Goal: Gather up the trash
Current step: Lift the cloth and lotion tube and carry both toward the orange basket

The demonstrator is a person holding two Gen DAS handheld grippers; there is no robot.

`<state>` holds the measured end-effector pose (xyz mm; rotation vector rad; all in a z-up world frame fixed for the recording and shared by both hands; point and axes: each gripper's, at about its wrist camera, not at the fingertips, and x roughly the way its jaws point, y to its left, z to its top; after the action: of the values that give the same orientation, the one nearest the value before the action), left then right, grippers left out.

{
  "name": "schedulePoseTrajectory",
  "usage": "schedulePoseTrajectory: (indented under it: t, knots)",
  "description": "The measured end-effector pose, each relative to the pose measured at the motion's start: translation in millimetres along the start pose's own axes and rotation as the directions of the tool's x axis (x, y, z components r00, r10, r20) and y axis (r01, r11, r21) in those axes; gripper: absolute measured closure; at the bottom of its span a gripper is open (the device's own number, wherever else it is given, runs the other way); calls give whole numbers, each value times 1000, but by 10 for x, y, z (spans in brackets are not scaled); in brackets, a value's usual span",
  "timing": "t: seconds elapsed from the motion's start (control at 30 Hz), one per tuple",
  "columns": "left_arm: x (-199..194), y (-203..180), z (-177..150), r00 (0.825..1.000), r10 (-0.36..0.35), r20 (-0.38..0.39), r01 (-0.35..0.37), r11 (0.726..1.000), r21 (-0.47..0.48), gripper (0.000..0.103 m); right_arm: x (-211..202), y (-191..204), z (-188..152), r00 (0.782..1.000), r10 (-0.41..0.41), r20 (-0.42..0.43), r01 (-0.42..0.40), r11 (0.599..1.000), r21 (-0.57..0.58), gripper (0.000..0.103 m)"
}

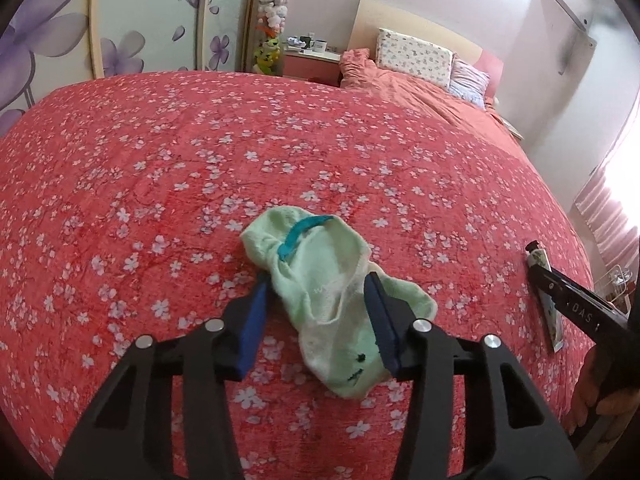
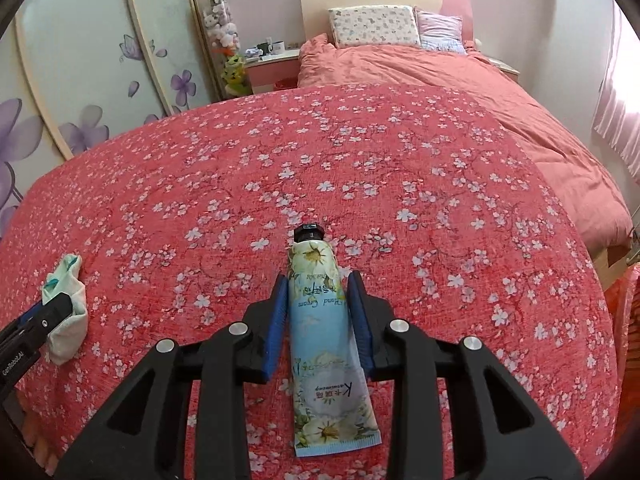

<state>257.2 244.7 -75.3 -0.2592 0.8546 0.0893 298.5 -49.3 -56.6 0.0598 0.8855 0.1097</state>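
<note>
A pale green sock (image 1: 320, 292) with a teal cuff lies on the red flowered bedspread (image 1: 200, 168). My left gripper (image 1: 318, 284) is open, its blue pads on either side of the sock. A hand cream tube (image 2: 320, 320) with a black cap lies flat on the bedspread (image 2: 360, 160). My right gripper (image 2: 320, 284) has its blue pads at both sides of the tube, touching or nearly so. The sock (image 2: 68, 304) and left gripper show at the left of the right wrist view; the tube (image 1: 544, 280) shows at the right of the left wrist view.
A pink duvet (image 2: 460, 80) and pillows (image 2: 376, 26) lie at the bed's head. A nightstand (image 2: 272, 64) with mugs and a column of plush toys (image 2: 224, 40) stand at the far left. Flowered wardrobe doors (image 2: 80, 60) line the left. An orange bag (image 2: 628, 320) is at the right edge.
</note>
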Motion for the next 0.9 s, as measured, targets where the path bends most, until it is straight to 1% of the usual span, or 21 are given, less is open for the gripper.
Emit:
schedulePoseTrajectory:
  t: [0.07, 0.17, 0.3, 0.33, 0.37, 0.4, 0.43, 0.47, 0.53, 0.67, 0.73, 0.9]
  knots:
    - [5, -26, -1, 1000, 12, -1, -12, 1000, 10, 57, 5, -4, 8, 1000, 2, 0, -2, 1000, 2, 72]
    - [21, -123, -1, 999, 48, -9, -48, 997, 58, 58, 11, 4, 19, 1000, -10, -2, 10, 1000, -9, 72]
    - [43, -253, 24, 998, 63, -19, -61, 996, 70, 57, 24, 55, 32, 1000, -16, -2, 16, 1000, -14, 72]
    - [53, -267, 35, 997, 74, -20, -72, 995, 70, 59, 25, 48, 31, 1000, -14, -1, 14, 1000, -10, 72]
    - [63, -274, 45, 996, 86, -20, -84, 994, 72, 68, 25, 43, 31, 1000, -12, -1, 12, 1000, -7, 72]
    - [75, -281, 51, 995, 93, -19, -91, 993, 78, 75, 25, 37, 30, 1000, -9, 0, 9, 1000, -4, 73]
    - [79, -296, 58, 996, 89, -20, -87, 993, 82, 87, 18, 28, 32, 1000, -8, 2, 8, 1000, 0, 74]
    - [80, -312, 64, 996, 85, -20, -83, 993, 81, 92, 16, 11, 29, 1000, -2, 4, 2, 1000, 5, 74]
    - [68, -314, 76, 998, 64, -18, -63, 995, 80, 95, 3, -21, 18, 1000, 10, 7, -10, 1000, 14, 75]
    - [13, -245, 88, 1000, 13, -10, -13, 999, 53, 96, -78, -123, -48, 1000, 22, 17, -22, 999, 36, 75]
    - [-44, -235, 100, 1000, -6, 6, 6, 999, 47, 96, -142, -186, -73, 999, 27, 27, -28, 998, 50, 75]
    - [-219, -353, 98, 998, -44, 48, 41, 997, 61, 96, -373, -334, -91, 997, 32, 70, -38, 996, 79, 75]
